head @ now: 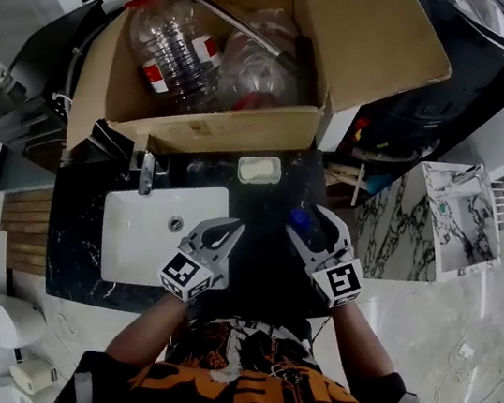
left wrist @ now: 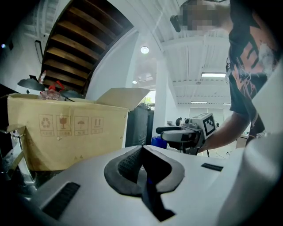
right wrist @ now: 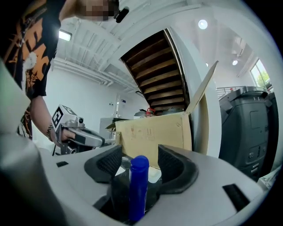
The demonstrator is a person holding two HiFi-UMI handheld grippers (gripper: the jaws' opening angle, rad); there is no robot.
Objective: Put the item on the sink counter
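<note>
A blue cylindrical item stands upright between the jaws of my right gripper. A gap shows on each side of it, so the pads are not pressing on it; its base is hidden. In the head view the blue item and my right gripper are over the black marble sink counter, right of the white basin. My left gripper hovers at the basin's right edge with its jaws together and nothing in them. In the left gripper view its pads meet.
A large open cardboard box with plastic bottles stands behind the counter. A soap dish and a faucet sit at the counter's back edge. A white marbled stand is on the floor at the right.
</note>
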